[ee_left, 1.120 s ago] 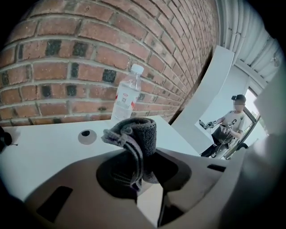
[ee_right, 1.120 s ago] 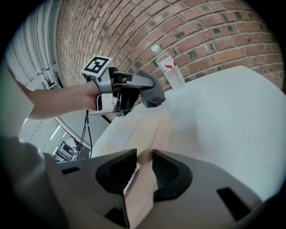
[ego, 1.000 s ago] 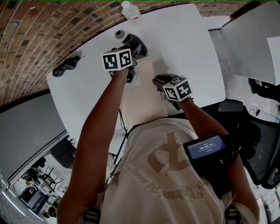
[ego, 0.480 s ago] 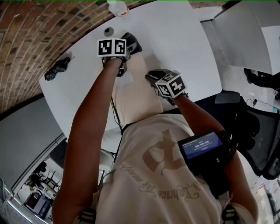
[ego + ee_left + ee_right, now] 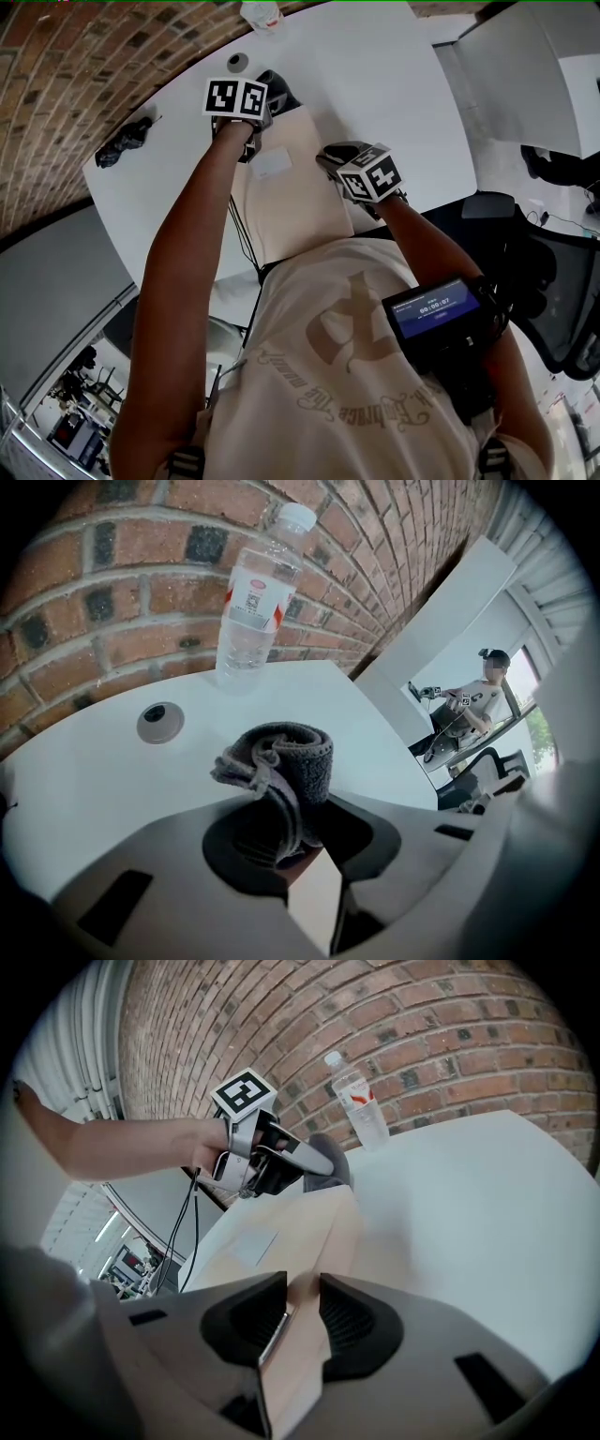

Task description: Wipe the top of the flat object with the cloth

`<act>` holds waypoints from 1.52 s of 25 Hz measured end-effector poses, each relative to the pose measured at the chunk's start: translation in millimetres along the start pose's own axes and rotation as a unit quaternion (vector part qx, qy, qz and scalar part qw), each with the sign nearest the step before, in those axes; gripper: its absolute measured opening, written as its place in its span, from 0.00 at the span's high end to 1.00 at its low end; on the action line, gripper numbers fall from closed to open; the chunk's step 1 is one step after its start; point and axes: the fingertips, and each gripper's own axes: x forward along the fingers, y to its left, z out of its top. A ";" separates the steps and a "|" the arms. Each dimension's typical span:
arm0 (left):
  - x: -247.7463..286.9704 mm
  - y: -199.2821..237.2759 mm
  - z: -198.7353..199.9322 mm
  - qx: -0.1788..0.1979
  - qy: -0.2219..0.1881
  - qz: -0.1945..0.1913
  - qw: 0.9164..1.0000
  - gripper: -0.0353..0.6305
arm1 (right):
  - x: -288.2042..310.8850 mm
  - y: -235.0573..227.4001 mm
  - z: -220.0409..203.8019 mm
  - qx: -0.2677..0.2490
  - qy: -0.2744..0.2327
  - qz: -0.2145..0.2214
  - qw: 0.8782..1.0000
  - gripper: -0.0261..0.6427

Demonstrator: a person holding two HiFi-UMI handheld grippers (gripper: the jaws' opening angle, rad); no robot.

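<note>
Tan and flat, a cardboard-coloured rectangular flat tan object point(image 5: 298, 192) with a small white label point(image 5: 272, 165) lies on the white table point(image 5: 394, 84) at the centre of the head view, its long side running from the person's chest towards the upper middle of the frame.

The left gripper point(image 5: 281, 832) has its jaws closed on a rolled grey cloth point(image 5: 292, 761), whose looped end sticks out past the pads. In the head view the left gripper sits at the upper left corner of the flat tan object, and in the right gripper view the cloth shows at the object's far edge; whether it presses on the surface cannot be told.

The right gripper point(image 5: 302, 1302) is clamped on the right-hand edge of the flat tan object, the tan edge filling the gap between its dark pads. In the head view it lies at the object's right side, well apart from the left gripper.

A clear plastic water bottle point(image 5: 255, 597) with a white cap stands at the table's far edge against the red brick wall point(image 5: 103, 564). A small round grey disc point(image 5: 159, 722) lies on the table near it. A crumpled black thing point(image 5: 124, 143) lies at the left of the head view.
</note>
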 end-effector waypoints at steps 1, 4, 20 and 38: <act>-6.0 3.6 -3.9 0.002 0.000 0.001 1.000 0.80 | 1.2 3.8 0.3 -0.001 0.002 -0.002 1.000 0.78; -22.4 15.0 -13.6 0.008 -0.003 0.006 1.000 0.80 | 2.9 11.0 2.3 -0.007 0.004 -0.008 1.000 0.78; -59.4 67.2 -54.3 0.010 -0.002 0.052 0.999 0.80 | -0.5 0.2 -2.0 -0.013 0.007 -0.033 0.999 0.78; -100.2 126.3 -91.8 -0.046 -0.025 0.103 0.993 0.80 | -1.5 -6.1 -1.4 -0.024 0.019 -0.048 0.998 0.78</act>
